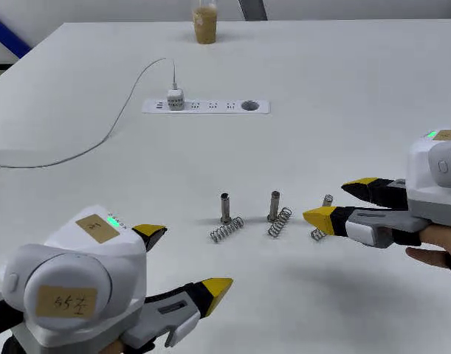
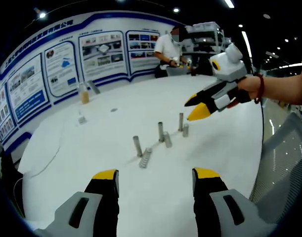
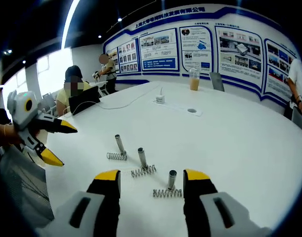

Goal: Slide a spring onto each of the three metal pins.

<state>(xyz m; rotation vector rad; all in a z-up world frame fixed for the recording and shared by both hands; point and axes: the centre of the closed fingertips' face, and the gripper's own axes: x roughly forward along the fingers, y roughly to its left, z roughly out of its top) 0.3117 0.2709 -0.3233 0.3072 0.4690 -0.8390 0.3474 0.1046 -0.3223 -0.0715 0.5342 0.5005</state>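
No step is done yet: all three springs (image 1: 280, 222) lie on the table (image 1: 358, 88) beside their pins (image 1: 274, 205). Our left gripper (image 2: 155, 174) and right gripper (image 2: 190, 110) are spread, empty.

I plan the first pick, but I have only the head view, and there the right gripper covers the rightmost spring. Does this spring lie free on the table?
Observer: Yes. In the right gripper view the rightmost spring lies flat on the table, at the foot of its pin, not on it.
Operator: Where does the gripper point?
Observer: The right gripper points at them: pin and spring show between its open jaws.
Operator: Is somebody else at the table?
Observer: Yes, a person sits behind a laptop at the table's edge.
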